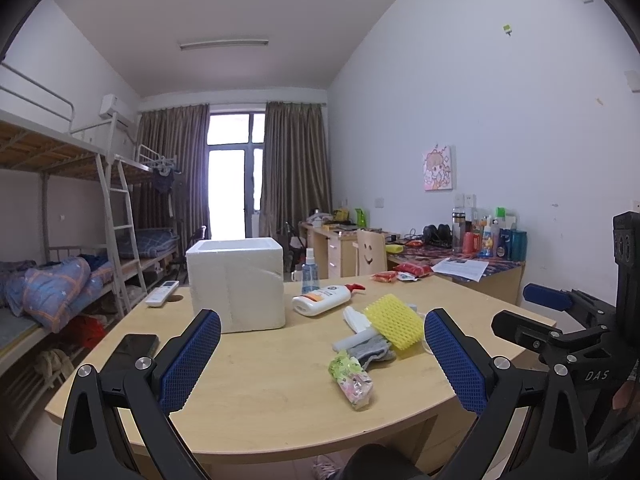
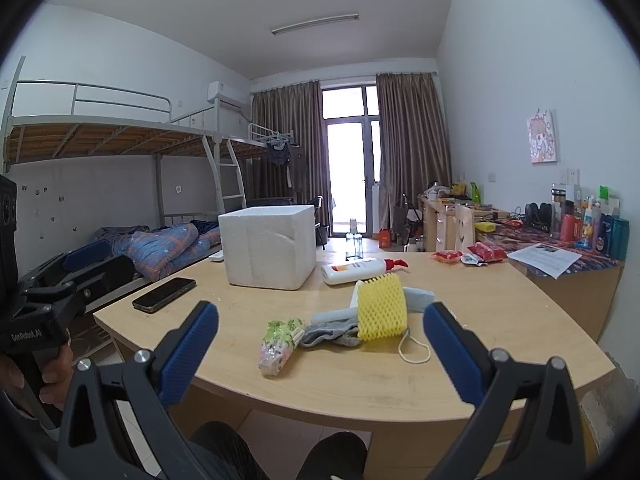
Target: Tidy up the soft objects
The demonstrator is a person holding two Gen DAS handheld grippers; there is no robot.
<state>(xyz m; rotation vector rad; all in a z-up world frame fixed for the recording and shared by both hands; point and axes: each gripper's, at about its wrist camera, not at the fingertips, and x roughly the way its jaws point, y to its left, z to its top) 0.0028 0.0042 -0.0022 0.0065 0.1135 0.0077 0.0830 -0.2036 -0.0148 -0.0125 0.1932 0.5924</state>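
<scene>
**Both grippers open above the table edge, soft items heaped mid-table**

Blue-padded fingers [image 1: 192, 360] of the left gripper [image 1: 320, 360] stand wide apart with nothing between them, held off the near edge of the wooden table [image 1: 248, 392]. Likewise the right gripper [image 2: 320, 348] is spread wide and empty. Ahead lies a small heap: a yellow foam net [image 2: 382, 308] leaning on a grey sock [image 2: 332, 334], with a green-and-pink packet [image 2: 280, 342] just beside the sock and white foam pieces [image 2: 418, 298] behind. Farther back stands a white foam box [image 1: 236, 284], open at the top, and a lotion bottle [image 1: 324, 299] lies on its side near it. A black phone [image 2: 165, 294] rests at the table's left.
</scene>
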